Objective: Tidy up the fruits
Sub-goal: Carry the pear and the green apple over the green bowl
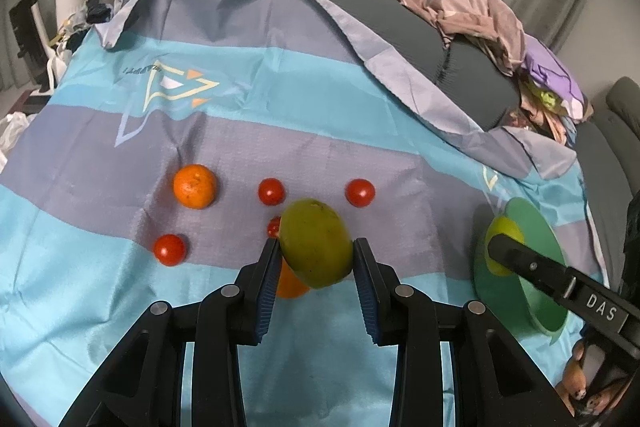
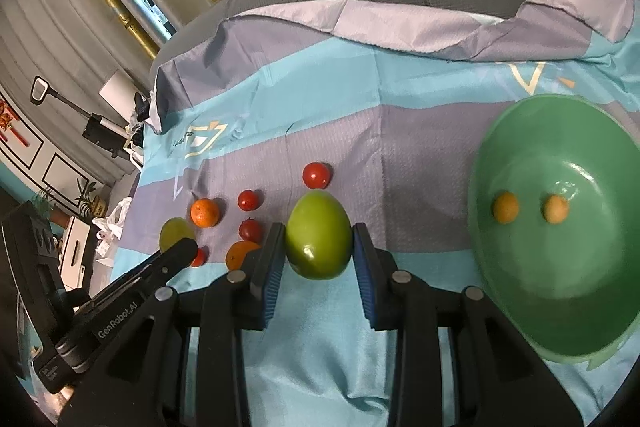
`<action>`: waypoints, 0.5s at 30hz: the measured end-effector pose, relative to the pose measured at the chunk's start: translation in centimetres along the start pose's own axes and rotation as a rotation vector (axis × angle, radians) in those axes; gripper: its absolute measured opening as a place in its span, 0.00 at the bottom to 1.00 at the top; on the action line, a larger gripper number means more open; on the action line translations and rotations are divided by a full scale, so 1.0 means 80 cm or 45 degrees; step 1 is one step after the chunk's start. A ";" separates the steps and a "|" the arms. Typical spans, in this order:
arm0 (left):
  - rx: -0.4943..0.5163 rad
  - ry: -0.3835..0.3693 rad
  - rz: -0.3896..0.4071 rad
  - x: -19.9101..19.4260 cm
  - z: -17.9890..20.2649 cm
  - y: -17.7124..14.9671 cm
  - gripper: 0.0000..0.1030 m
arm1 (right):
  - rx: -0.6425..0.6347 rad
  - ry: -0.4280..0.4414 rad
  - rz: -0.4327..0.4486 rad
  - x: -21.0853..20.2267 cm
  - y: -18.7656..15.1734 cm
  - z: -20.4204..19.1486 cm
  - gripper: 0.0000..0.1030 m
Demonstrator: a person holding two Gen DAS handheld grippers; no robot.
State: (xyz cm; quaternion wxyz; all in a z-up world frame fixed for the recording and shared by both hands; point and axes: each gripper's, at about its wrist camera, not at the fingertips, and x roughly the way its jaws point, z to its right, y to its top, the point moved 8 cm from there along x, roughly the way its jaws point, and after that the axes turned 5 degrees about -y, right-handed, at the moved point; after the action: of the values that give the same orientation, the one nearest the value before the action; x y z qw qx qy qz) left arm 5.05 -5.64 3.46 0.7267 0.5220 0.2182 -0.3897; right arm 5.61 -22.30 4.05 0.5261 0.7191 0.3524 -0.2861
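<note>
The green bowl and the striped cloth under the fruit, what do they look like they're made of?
The green bowl looks like glossy plastic, perhaps melamine: smooth, uniform colour with soft highlights inside. The striped cloth looks like thin woven synthetic fabric with a slight sheen: it creases, folds over at the far edge and shows a fine weave.

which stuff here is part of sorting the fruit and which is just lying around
Part of the job:
- left gripper shut on a green fruit
- right gripper shut on a green apple
- green bowl with two small orange fruits
- oranges
- tomatoes

Lying about:
- clothes pile
- grey cushion
- striped cloth
</note>
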 end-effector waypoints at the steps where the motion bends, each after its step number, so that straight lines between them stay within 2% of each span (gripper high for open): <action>1: 0.006 0.000 -0.001 0.000 0.002 0.000 0.35 | 0.005 0.002 0.004 -0.002 0.000 0.001 0.33; 8: 0.039 -0.019 0.007 -0.003 0.024 0.007 0.35 | 0.018 0.025 0.034 -0.017 0.007 0.007 0.33; 15: 0.027 -0.079 0.055 -0.007 0.056 0.024 0.35 | 0.048 0.043 0.084 -0.040 0.017 0.019 0.33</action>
State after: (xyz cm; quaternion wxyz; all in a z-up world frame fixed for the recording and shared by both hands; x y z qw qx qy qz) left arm 5.84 -9.32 6.66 0.7357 0.5220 0.1801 -0.3922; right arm 4.76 -24.71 6.86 0.5155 0.7449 0.3319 -0.2631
